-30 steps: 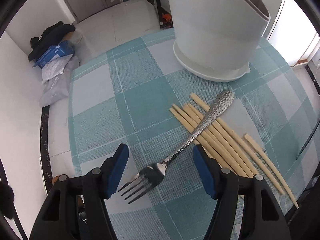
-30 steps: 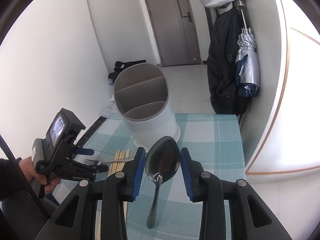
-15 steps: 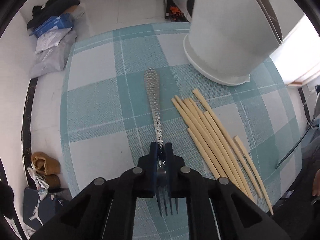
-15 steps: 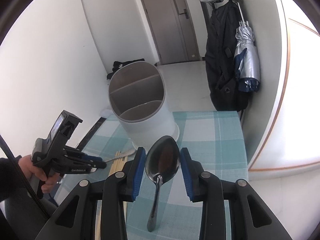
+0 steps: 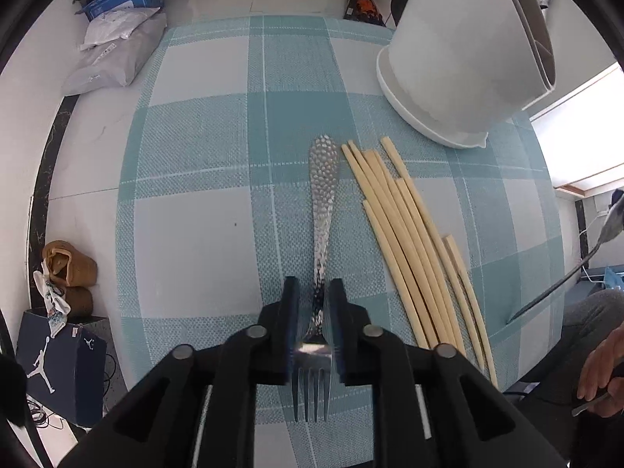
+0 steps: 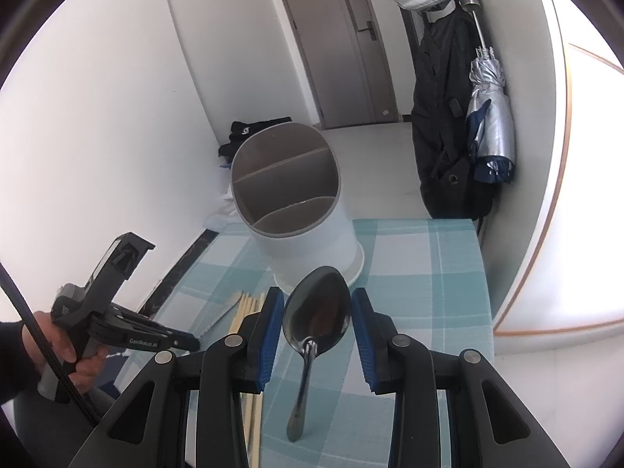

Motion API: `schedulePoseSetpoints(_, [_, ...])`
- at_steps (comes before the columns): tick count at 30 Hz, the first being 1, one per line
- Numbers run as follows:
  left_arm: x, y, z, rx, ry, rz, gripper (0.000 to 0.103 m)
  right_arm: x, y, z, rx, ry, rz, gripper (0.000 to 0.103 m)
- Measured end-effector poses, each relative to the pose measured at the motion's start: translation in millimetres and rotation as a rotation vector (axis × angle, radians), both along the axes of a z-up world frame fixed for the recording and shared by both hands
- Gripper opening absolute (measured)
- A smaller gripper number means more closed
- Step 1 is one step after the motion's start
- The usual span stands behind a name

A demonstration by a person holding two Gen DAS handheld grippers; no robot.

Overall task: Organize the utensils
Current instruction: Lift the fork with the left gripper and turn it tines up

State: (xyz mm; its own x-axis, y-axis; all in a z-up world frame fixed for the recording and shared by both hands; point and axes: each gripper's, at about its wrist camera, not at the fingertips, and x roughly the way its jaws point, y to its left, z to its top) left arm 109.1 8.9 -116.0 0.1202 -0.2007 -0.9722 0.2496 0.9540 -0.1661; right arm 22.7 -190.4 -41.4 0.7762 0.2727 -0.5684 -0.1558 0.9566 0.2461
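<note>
Here the left gripper (image 5: 313, 304), jaws opening, straddles the fork's (image 5: 322, 210) neck (hammered steel handle) mid-table (image 5: 195, 156), beside chopsticks (image 5: 409, 241). The right gripper (image 6: 316, 316) pinches a dark spoon (image 6: 316, 308) upright before the holder (image 6: 288, 191).

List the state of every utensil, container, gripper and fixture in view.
fork: flat on tablecloth, neck between left fingers, unclamped
left gripper: opening
chopsticks: loose on the cloth, beside the fork
spoon: lifted, bowl clamped, handle down
right gripper: shut on the spoon
utensil holder: upright, visible compartments empty
door: closed
umbrella: folded, hanging
</note>
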Motion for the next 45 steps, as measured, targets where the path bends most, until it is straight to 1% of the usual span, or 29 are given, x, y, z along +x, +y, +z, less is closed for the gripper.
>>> schedulePoseSetpoints(1, [1.4,-2.8,1.7,0.011,-0.019,0.003,0.038,0.3,-0.7,-0.1,0.002,0.001,-0.001,0.034])
schedulePoseSetpoints(2, [2.7,-6.1,2.5,0.024,-0.038,0.0,0.05,1.2,-2.0,-0.6,0.003,0.003,-0.005,0.034])
schedulePoseSetpoints(3, [11.7,-9.1,1.8,0.038,-0.054,-0.006,0.052,2.1,-3.5,-1.1,0.008,0.007,-0.008,0.034])
schedulePoseSetpoints(5, [12.1,-15.1,-2.1,0.079,-0.058,-0.03,0.052,3.5,-6.6,-1.6,0.022,0.013,-0.014,0.034])
schedulePoseSetpoints(6, [12.6,-16.6,-1.6,0.09,-0.075,-0.047,0.052,4.3,-8.3,-1.5,0.026,0.013,-0.018,0.034])
schedulePoseSetpoints(7, [14.8,-17.5,-2.2,0.094,-0.069,-0.073,0.052,4.5,-9.0,-1.7,0.027,0.012,-0.02,0.034])
schedulePoseSetpoints(9, [12.4,-22.5,-1.6,0.138,-0.074,-0.108,0.052,5.8,-11.1,-1.6,0.032,0.013,-0.025,0.034])
schedulePoseSetpoints(11, [13.9,-21.1,-0.9,0.131,-0.052,-0.107,0.051,6.7,-12.1,-1.4,0.036,0.013,-0.026,0.034])
schedulePoseSetpoints(13, [15.1,-14.5,0.9,0.135,-0.036,-0.079,0.051,7.3,-12.5,-1.6,0.038,0.013,-0.027,0.034])
schedulePoseSetpoints(16, [14.6,1.4,7.4,0.072,-0.009,-0.03,0.051,7.3,-13.2,-0.8,0.044,0.012,-0.025,0.034])
schedulePoseSetpoints(18, [3.4,4.5,12.9,0.043,0.01,-0.027,0.051,6.3,-13.5,-0.1,0.048,0.01,-0.023,0.034])
schedulePoseSetpoints(21, [-15.5,3.1,15.7,0.045,0.027,-0.064,0.051,6.0,-12.9,0.4,0.055,0.01,-0.021,0.034])
schedulePoseSetpoints(23, [-27.0,0.9,13.3,0.067,0.039,-0.076,0.051,4.9,-11.1,1.2,0.058,0.008,-0.017,0.034])
schedulePoseSetpoints(25, [-34.5,3.1,10.2,0.091,0.044,-0.074,0.051,3.0,-8.9,2.6,0.053,0.002,-0.012,0.034])
schedulePoseSetpoints(26, [-39.7,4.8,10.0,0.086,0.043,-0.056,0.051,1.9,-7.9,3.2,0.048,-0.002,-0.01,0.034])
schedulePoseSetpoints(29, [-33.0,17.8,3.8,0.033,0.079,0.014,0.052,-1.3,-5.8,3.9,0.041,-0.007,-0.005,0.034])
schedulePoseSetpoints(30, [-34.5,21.3,5.6,0.013,0.063,0.041,0.054,-1.9,-5.3,3.7,0.04,-0.006,-0.003,0.034])
schedulePoseSetpoints(31, [-35.7,22.5,4.7,-0.001,0.079,0.067,0.057,-2.1,-5.2,3.9,0.038,-0.007,-0.002,0.034])
schedulePoseSetpoints(33, [-28.9,31.2,3.3,-0.058,0.095,0.137,0.057,-3.0,-4.9,4.5,0.039,-0.009,-0.004,0.034])
schedulePoseSetpoints(35, [-27.6,39.5,0.5,-0.143,0.141,0.202,0.057,-3.6,-4.6,4.9,0.043,-0.008,-0.004,0.034])
schedulePoseSetpoints(38, [-27.3,62.5,-8.6,-0.315,0.227,0.381,0.057,-5.4,-3.4,6.9,0.049,-0.013,-0.001,0.034])
schedulePoseSetpoints(40, [-25.8,73.4,-13.3,-0.388,0.253,0.469,0.057,-6.1,-2.2,8.5,0.048,-0.02,0.003,0.034])
schedulePoseSetpoints(43, [-24.1,85.4,-17.3,-0.453,0.258,0.587,0.057,-6.3,-0.6,8.9,0.051,-0.023,0.008,0.034])
schedulePoseSetpoints(45, [-24.2,82.5,-13.9,-0.453,0.255,0.639,0.054,-6.2,-0.3,8.5,0.051,-0.021,0.01,0.034])
